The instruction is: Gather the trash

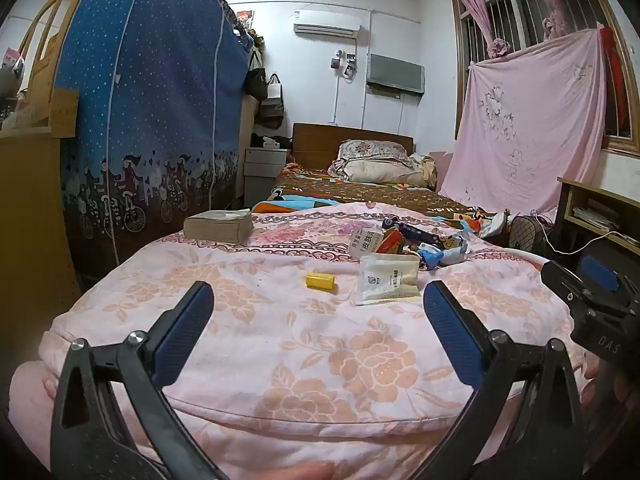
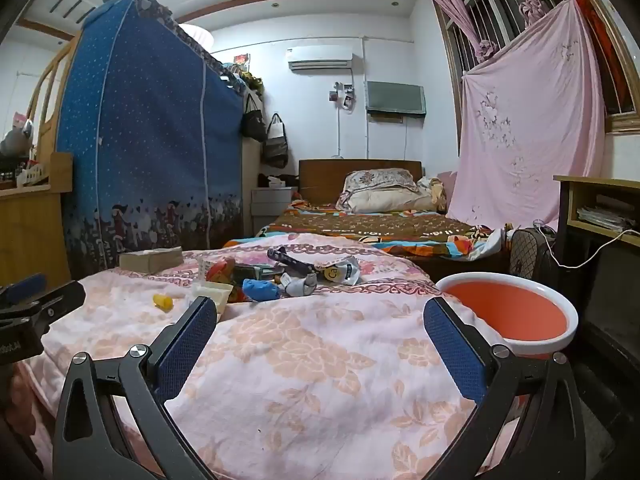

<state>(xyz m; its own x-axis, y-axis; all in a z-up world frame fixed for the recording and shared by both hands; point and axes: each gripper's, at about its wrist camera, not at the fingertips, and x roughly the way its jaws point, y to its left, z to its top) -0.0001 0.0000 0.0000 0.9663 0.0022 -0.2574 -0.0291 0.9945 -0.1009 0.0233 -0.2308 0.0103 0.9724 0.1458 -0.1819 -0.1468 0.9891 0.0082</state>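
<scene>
A pile of trash lies on the pink floral quilt (image 1: 320, 352): a yellow cap-like piece (image 1: 320, 281), a white sachet (image 1: 386, 280), a white packet with black print (image 1: 365, 243), a red wrapper (image 1: 390, 240), a dark wrapper (image 1: 416, 232) and a blue-white wrapper (image 1: 434, 256). The right wrist view shows the same yellow piece (image 2: 162, 301), a blue wrapper (image 2: 260, 290), a dark wrapper (image 2: 292, 262) and a white-yellow wrapper (image 2: 340, 272). My left gripper (image 1: 318, 300) is open and empty, short of the pile. My right gripper (image 2: 320, 316) is open and empty over the quilt. A red basin with a white rim (image 2: 516, 316) sits right of the bed.
A thick book (image 1: 218, 226) lies at the quilt's far left. A blue fabric wardrobe (image 1: 152, 100) stands left. A second bed with pillows (image 1: 380, 168) lies beyond. A wooden desk (image 2: 600, 208) and a dark bag (image 2: 530, 254) stand right. The right gripper's body (image 1: 600, 300) shows at the left view's right edge.
</scene>
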